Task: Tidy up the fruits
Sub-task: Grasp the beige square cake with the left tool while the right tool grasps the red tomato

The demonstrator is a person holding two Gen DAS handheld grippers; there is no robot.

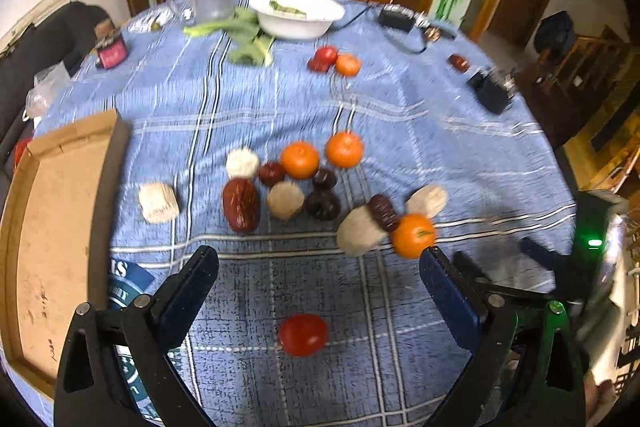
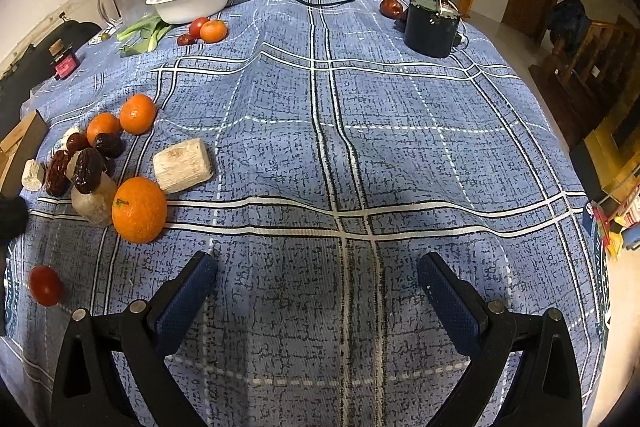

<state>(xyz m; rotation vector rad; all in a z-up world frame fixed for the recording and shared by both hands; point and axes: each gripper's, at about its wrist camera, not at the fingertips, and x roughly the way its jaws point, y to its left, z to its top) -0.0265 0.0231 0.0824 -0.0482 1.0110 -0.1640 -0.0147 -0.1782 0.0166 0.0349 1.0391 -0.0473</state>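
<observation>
While my left gripper (image 1: 319, 263) hangs with its jaws spread wide and empty, a red tomato (image 1: 303, 334) lies on the blue tablecloth (image 1: 460, 147) between its fingers. Just beyond sits the fruit pile: oranges (image 1: 299, 159), dark dates (image 1: 241, 205) and pale chunks (image 1: 159, 202), with a cardboard tray (image 1: 52, 227) to the left. My right gripper (image 2: 317, 265) is likewise wide apart over bare cloth.

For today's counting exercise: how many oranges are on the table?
4. Two sit side by side behind the pile, one at the pile's near right edge, and one far back beside a red fruit. Others may be hidden.
</observation>
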